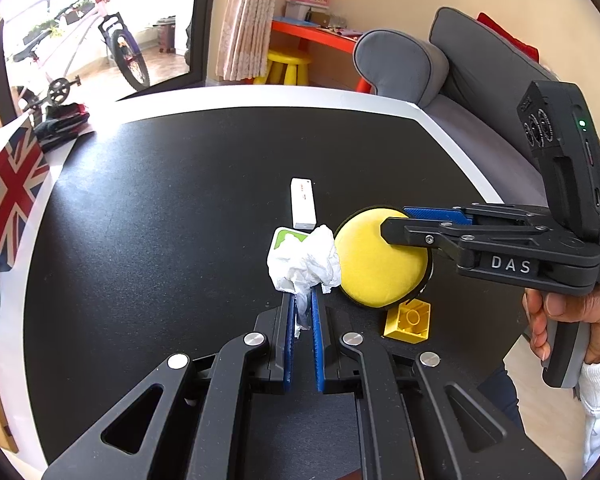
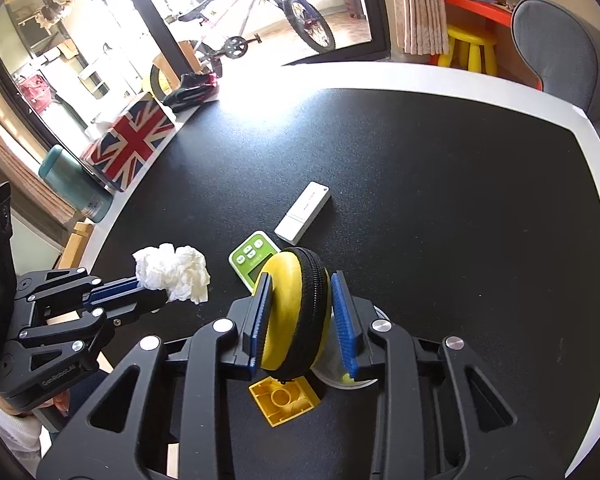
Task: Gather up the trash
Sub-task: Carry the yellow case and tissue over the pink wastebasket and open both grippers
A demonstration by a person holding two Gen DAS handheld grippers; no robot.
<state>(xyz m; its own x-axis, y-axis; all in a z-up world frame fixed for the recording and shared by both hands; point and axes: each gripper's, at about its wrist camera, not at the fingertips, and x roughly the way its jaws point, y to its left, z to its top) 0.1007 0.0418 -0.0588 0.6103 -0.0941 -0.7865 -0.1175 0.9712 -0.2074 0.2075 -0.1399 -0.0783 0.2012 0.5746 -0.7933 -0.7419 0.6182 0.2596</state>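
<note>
Two fisheye views over a black table top point(image 1: 160, 220) with a white rim.

Left wrist view: at lower centre, left gripper point(image 1: 302, 300) with its blue-padded fingers point(image 1: 288, 344) drawn close together, clamped on a crumpled white tissue point(image 1: 306, 260). Tissue bunched just beyond the fingertips, a thin tail caught between the pads. Partly hidden behind the tissue, a small green and white device point(image 1: 286, 238). Just above it, a white USB stick point(image 1: 302, 202) lying flat. At centre right, a round yellow zip case point(image 1: 374, 264) gripped by the right gripper point(image 1: 396, 226), reaching in from the right edge, held by a hand point(image 1: 572, 320) at lower right. Below the case, a yellow toy brick point(image 1: 408, 320), hollow side up. At the left edge, a Union Jack box point(image 1: 10, 184). Across the upper right, a grey sofa point(image 1: 480, 76).

Right wrist view: at lower centre, right gripper point(image 2: 300, 312) closed on the yellow zip case point(image 2: 286, 308), held on edge with its black zipper facing the camera; left pad pressed to the yellow face, contact of the right pad hard to judge. At lower centre, the toy brick point(image 2: 284, 398). Just above the case, the green device point(image 2: 254, 258), then the USB stick point(image 2: 304, 210). At centre left, the left gripper point(image 2: 156, 294) holding the tissue point(image 2: 174, 272) raised off the table top point(image 2: 420, 180). At upper left, the Union Jack box point(image 2: 130, 144) with a teal bottle point(image 2: 74, 184) beside it.
</note>
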